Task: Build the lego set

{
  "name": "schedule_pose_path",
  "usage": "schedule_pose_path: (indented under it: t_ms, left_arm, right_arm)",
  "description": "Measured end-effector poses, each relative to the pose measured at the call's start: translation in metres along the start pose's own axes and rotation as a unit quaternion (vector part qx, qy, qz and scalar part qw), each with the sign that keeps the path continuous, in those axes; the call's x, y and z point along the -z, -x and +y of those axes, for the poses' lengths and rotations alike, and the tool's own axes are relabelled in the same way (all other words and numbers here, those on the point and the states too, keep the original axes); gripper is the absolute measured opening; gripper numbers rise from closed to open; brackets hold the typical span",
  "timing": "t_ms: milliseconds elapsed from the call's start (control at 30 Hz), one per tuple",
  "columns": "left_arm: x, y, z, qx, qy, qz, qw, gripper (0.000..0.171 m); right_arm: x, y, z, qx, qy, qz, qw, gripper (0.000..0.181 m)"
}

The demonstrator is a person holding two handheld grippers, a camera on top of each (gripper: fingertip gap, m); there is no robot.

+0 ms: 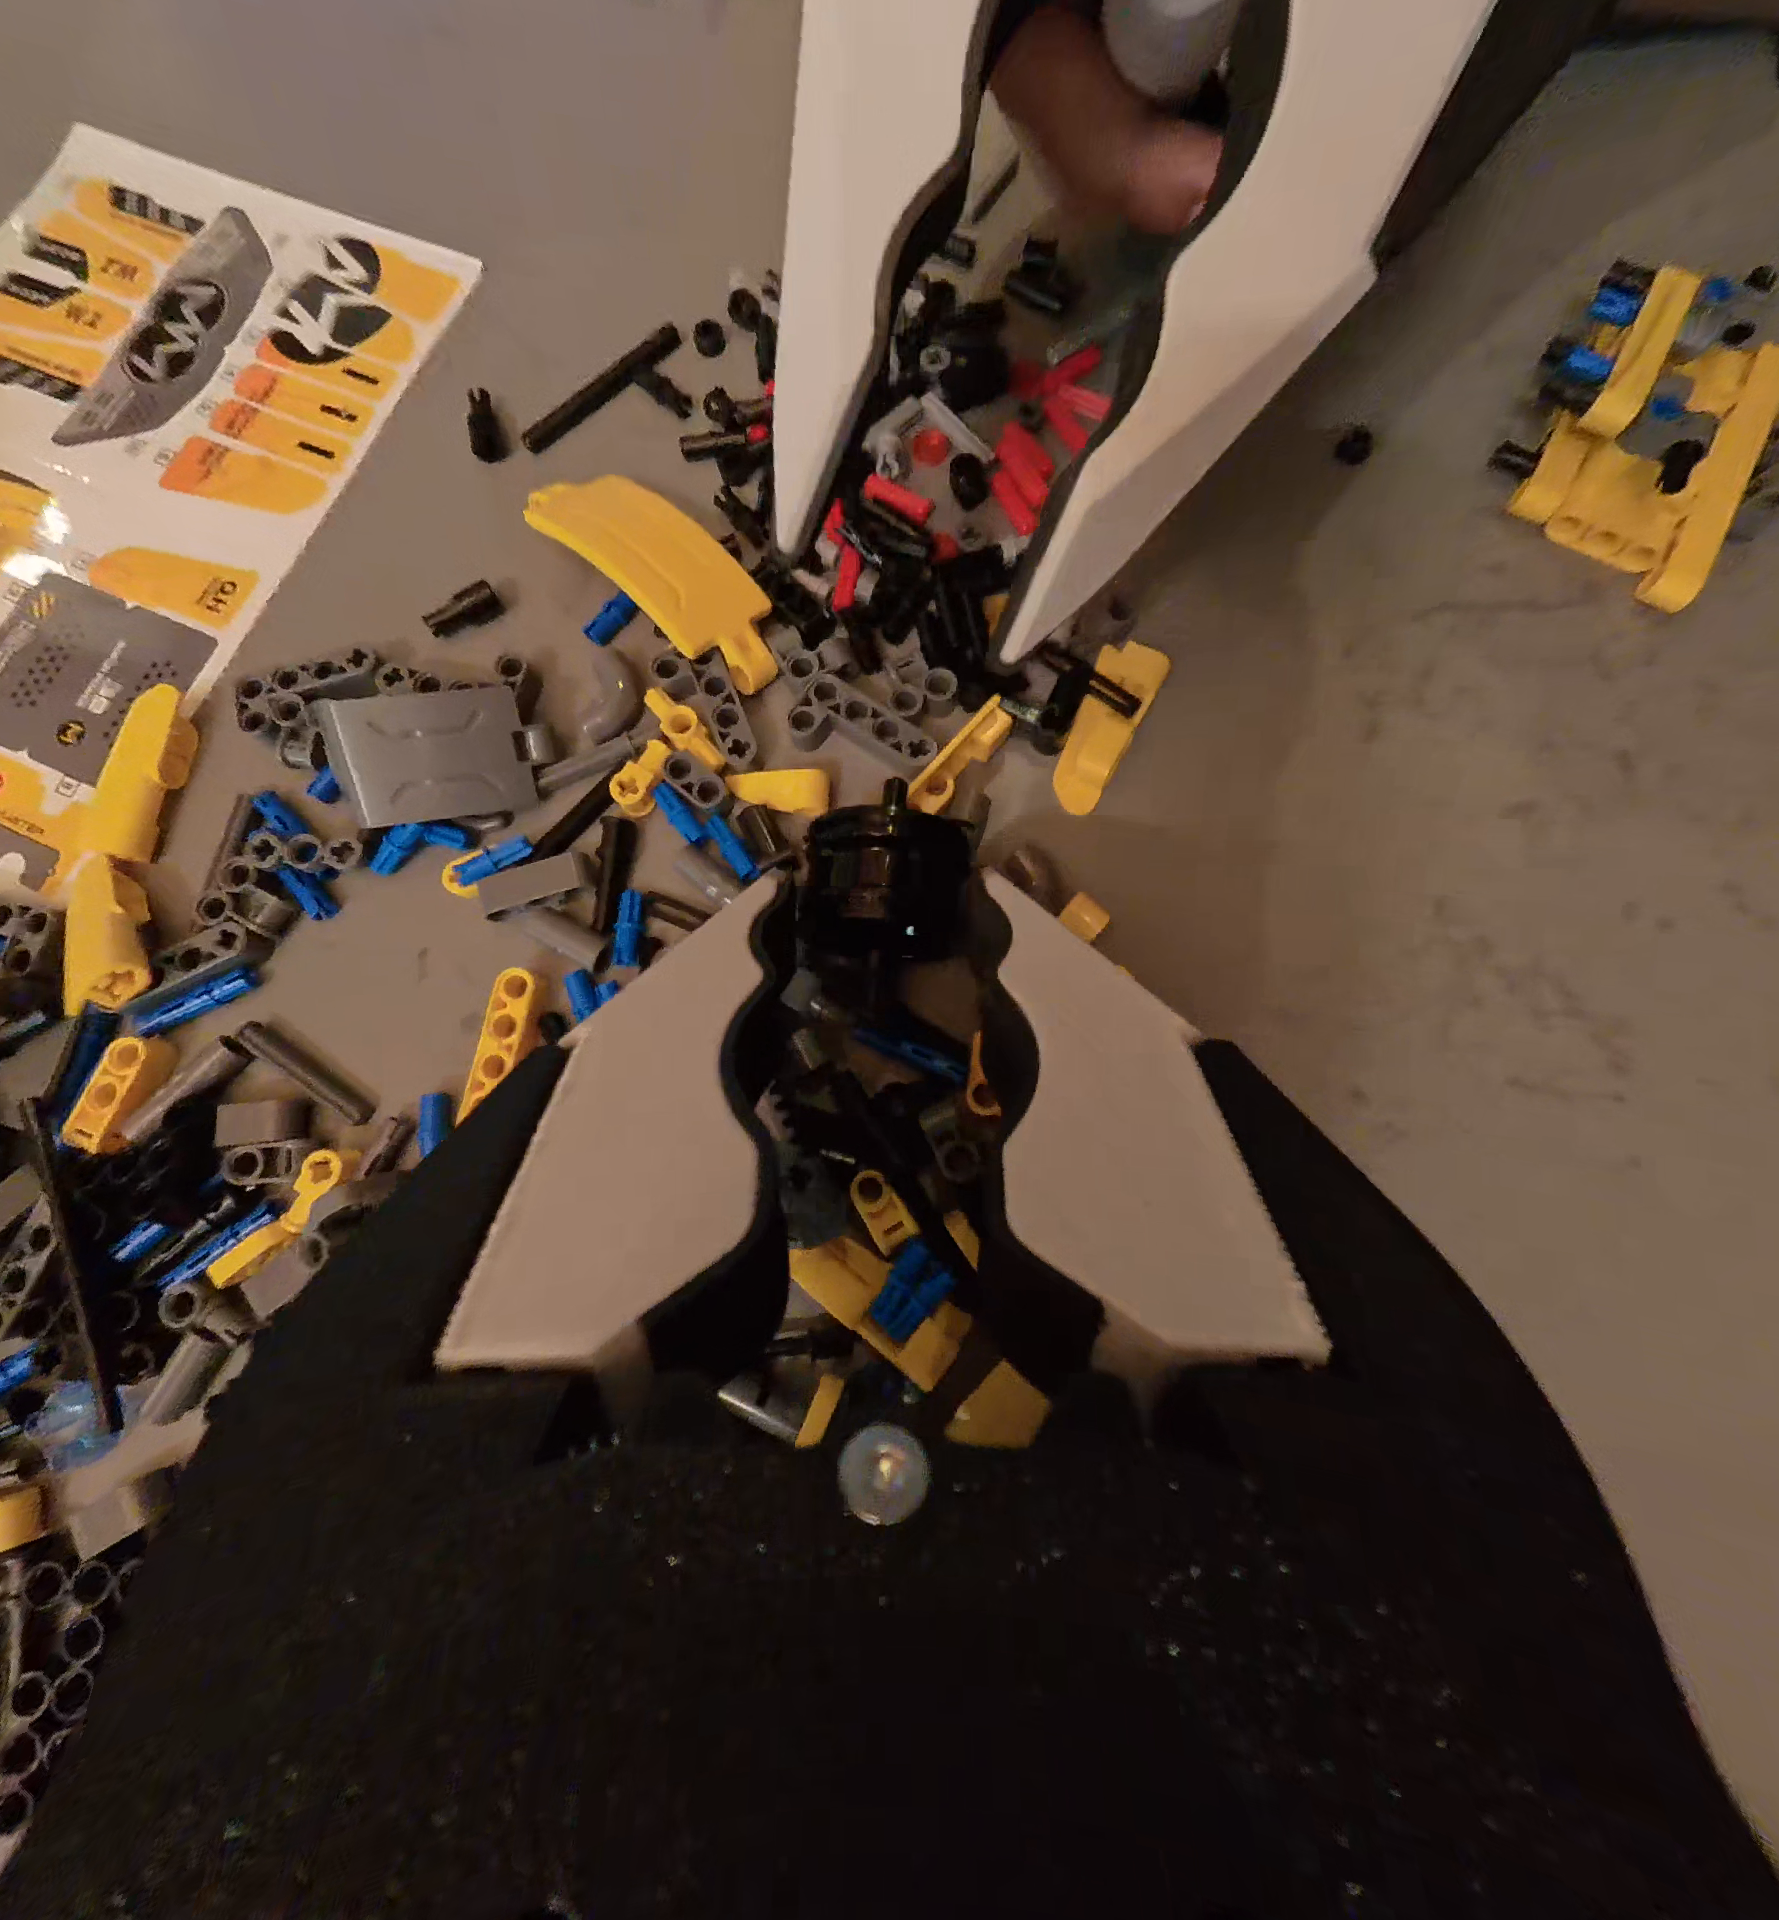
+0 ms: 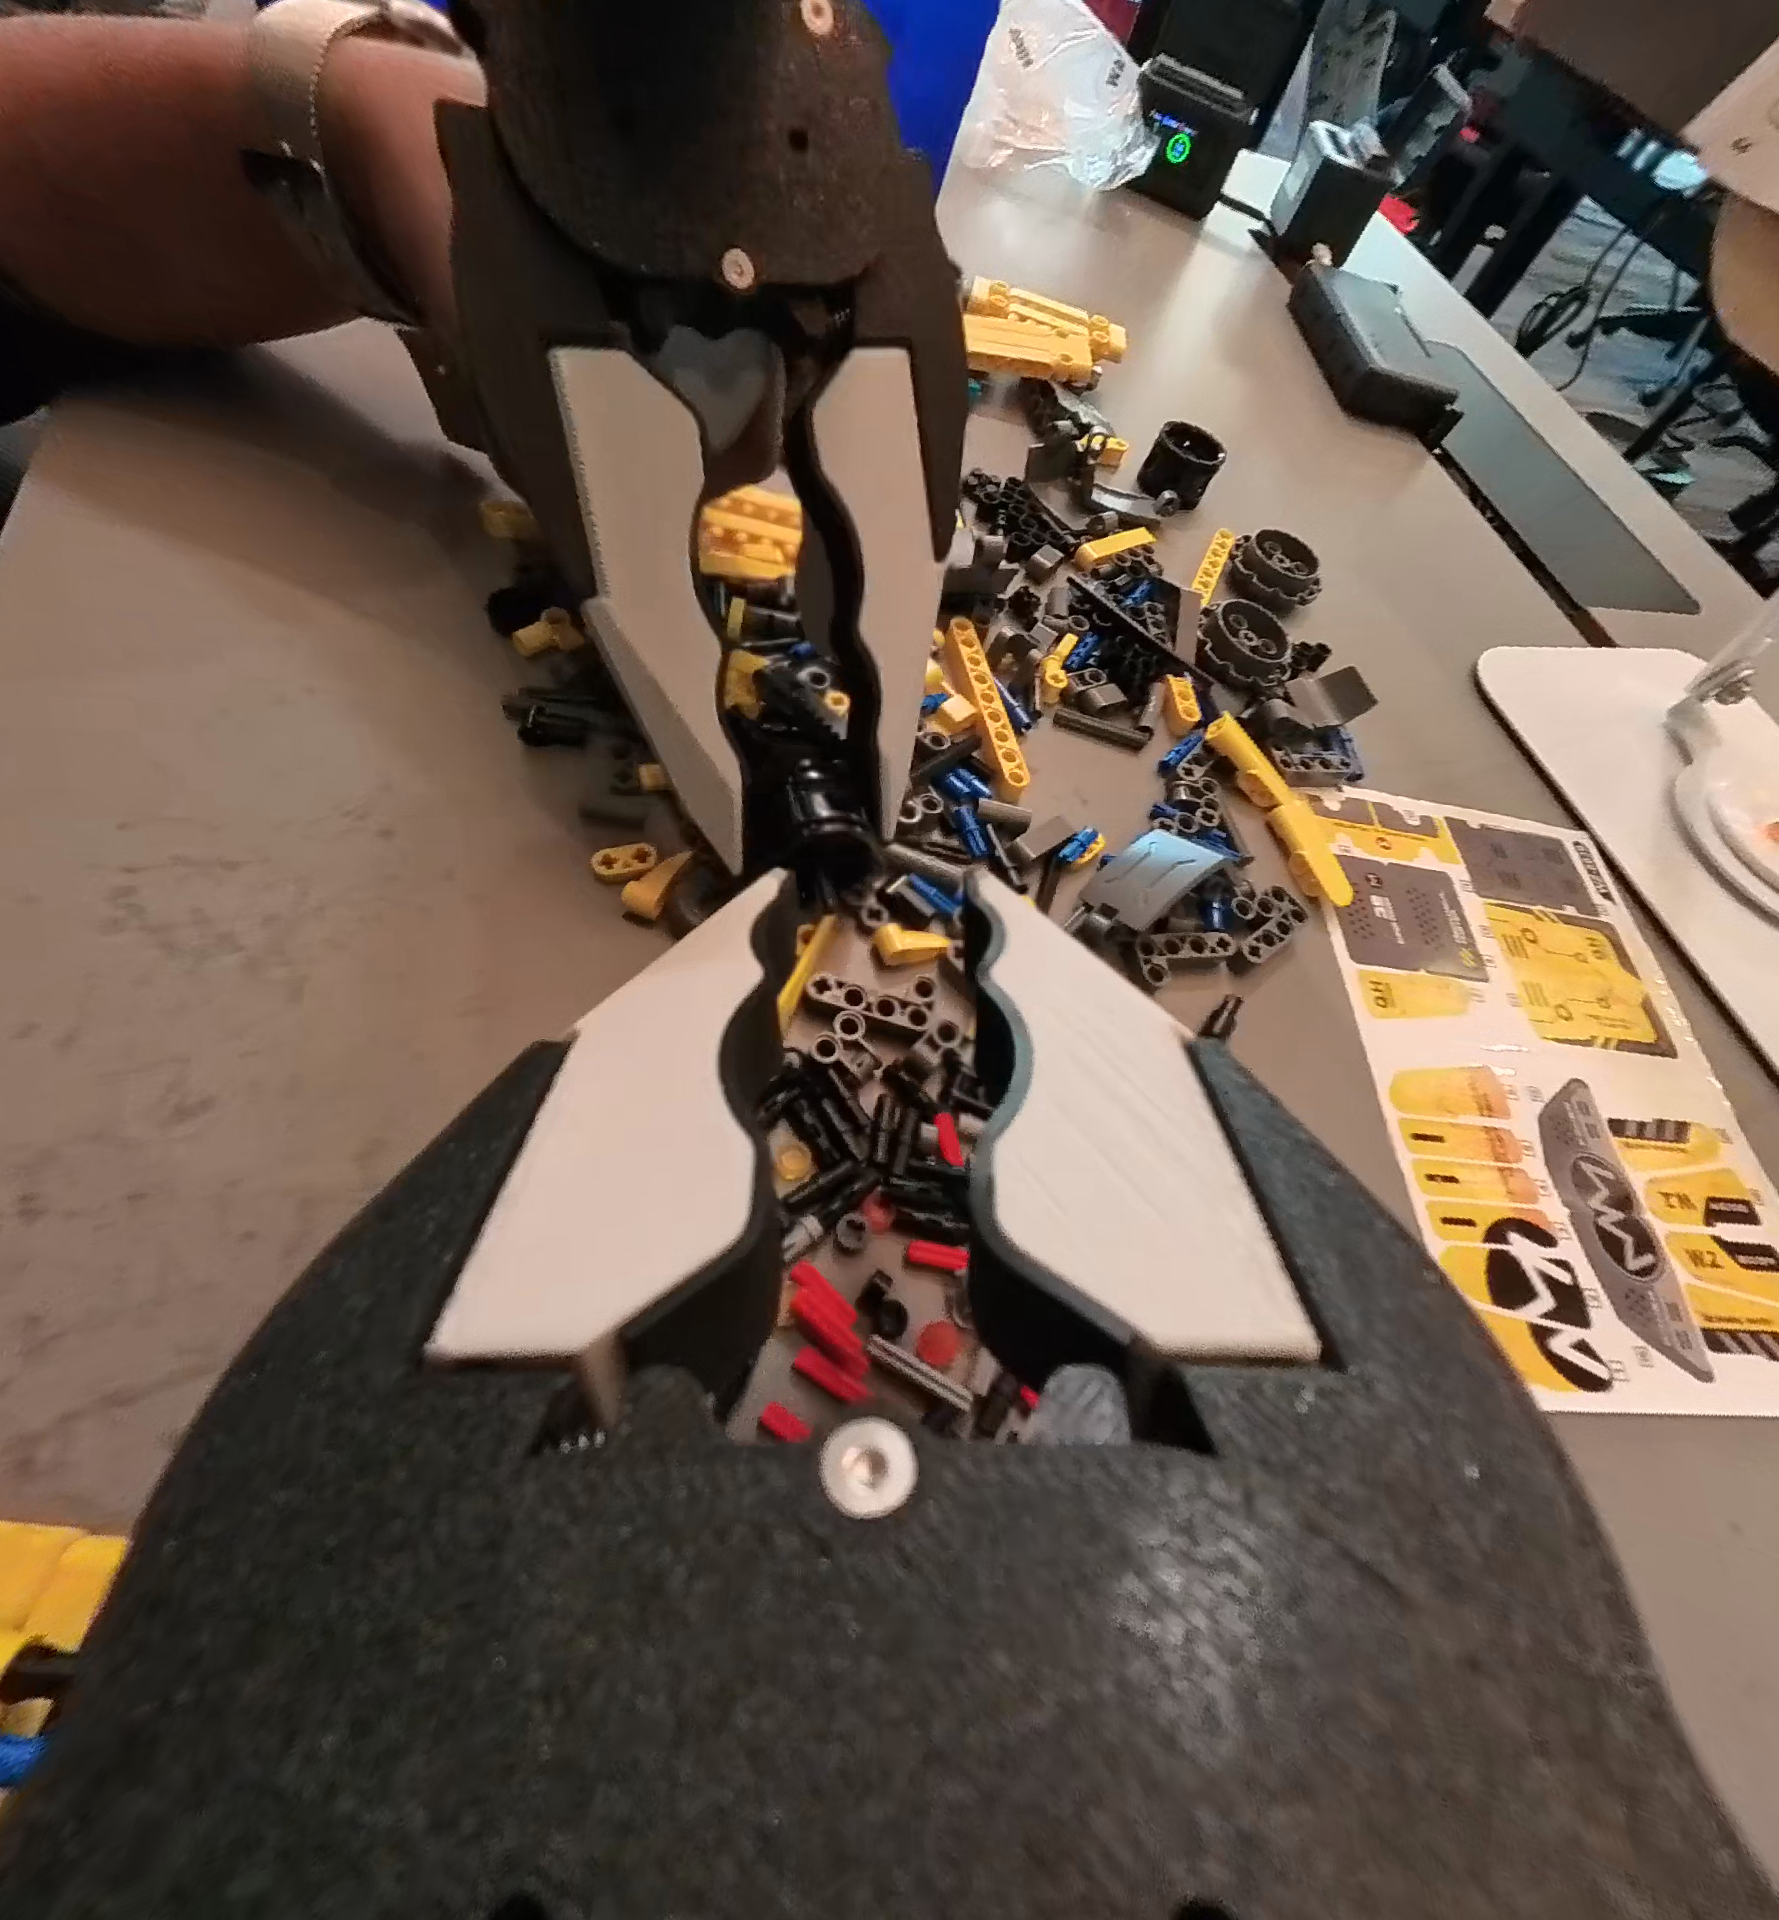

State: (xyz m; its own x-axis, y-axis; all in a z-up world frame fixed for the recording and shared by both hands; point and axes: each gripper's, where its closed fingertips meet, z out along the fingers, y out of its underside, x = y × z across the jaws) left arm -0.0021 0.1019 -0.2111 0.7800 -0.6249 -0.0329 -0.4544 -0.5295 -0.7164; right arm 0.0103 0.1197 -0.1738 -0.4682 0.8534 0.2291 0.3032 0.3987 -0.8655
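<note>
At frame centre, the left gripper tilts down, clamping a glossy black cylindrical piece. The right gripper faces it, jaws narrowly parted and empty, above scattered building-set parts.

Our left gripper pinches a black ribbed cylindrical piece at its fingertips, a short stub sticking out of the far end; from the right wrist view the same piece hangs tilted just above the heap. Our right gripper hovers with its jaws apart over a pile of black and red pins on the grey table. We see blue, grey and yellow beams scattered beside both grippers, touching and overlapping one another.
</note>
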Motion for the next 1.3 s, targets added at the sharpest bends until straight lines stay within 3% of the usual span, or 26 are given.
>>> schedule_pose_path:
  t_ms: [167,267,400,533,633,800,1133,1300]
  left_arm:
    - [0.027,0.029,-0.023,0.009,-0.074,-0.079,0.994,0.032]
    - [0.057,0.053,-0.04,0.04,-0.154,-0.14,0.977,0.032]
    - [0.087,0.068,-0.052,0.084,-0.239,-0.16,0.954,0.031]
    - [0.094,0.07,-0.055,0.096,-0.264,-0.162,0.946,0.032]
    - [0.092,0.069,-0.055,0.096,-0.261,-0.16,0.947,0.032]
    - [0.085,0.072,-0.05,0.118,-0.252,-0.152,0.948,0.032]
    - [0.066,0.044,-0.061,0.102,-0.259,-0.077,0.957,0.032]
    - [0.07,0.036,-0.075,0.159,-0.319,-0.007,0.934,0.032]
  right_arm:
    - [0.005,-0.016,-0.001,-0.003,-0.005,0.041,0.999,0.031]
    - [0.014,-0.041,0.005,-0.036,0.003,0.091,0.995,0.03]
    - [0.027,-0.064,0.008,-0.097,-0.016,0.112,0.989,0.03]
    - [0.041,-0.077,-0.009,-0.124,-0.076,0.133,0.98,0.029]
    - [0.055,-0.096,-0.018,-0.129,-0.11,0.194,0.966,0.0]
    - [0.078,-0.124,-0.024,-0.095,-0.126,0.292,0.943,0.0]
    - [0.071,-0.109,-0.032,-0.153,-0.165,0.218,0.95,0.0]
    - [0.064,-0.096,-0.036,-0.177,-0.189,0.161,0.952,0.001]
